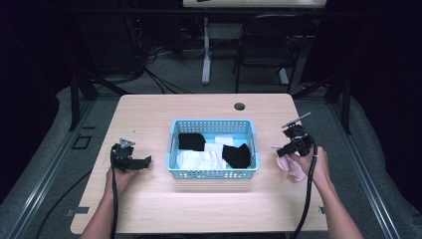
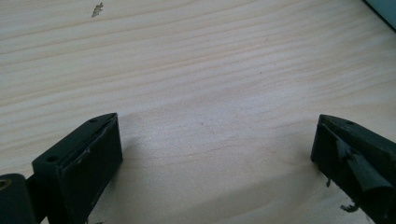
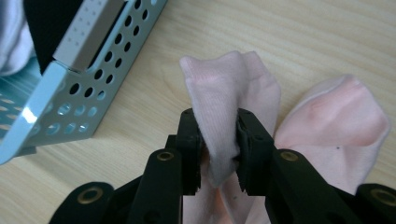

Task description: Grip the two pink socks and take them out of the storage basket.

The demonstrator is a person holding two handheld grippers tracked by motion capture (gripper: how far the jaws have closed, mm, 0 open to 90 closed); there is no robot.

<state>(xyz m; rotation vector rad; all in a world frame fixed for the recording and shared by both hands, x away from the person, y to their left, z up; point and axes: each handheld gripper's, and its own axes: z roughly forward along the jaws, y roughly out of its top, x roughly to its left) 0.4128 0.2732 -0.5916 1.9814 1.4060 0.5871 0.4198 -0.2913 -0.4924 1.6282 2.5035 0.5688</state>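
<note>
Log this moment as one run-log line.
left gripper: open, over bare table | right gripper: shut on pink sock | blue basket: holds socks

Overhead forward-down; gripper cameras close, tableward

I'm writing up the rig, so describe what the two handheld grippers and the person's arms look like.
Both the left gripper and the right gripper are black, each with two blocky jaws fixed by brass-coloured screws. A grey three-cornered plate tops each, and a black cable trails back along each forearm. The forearms are bare, no sleeves visible.
</note>
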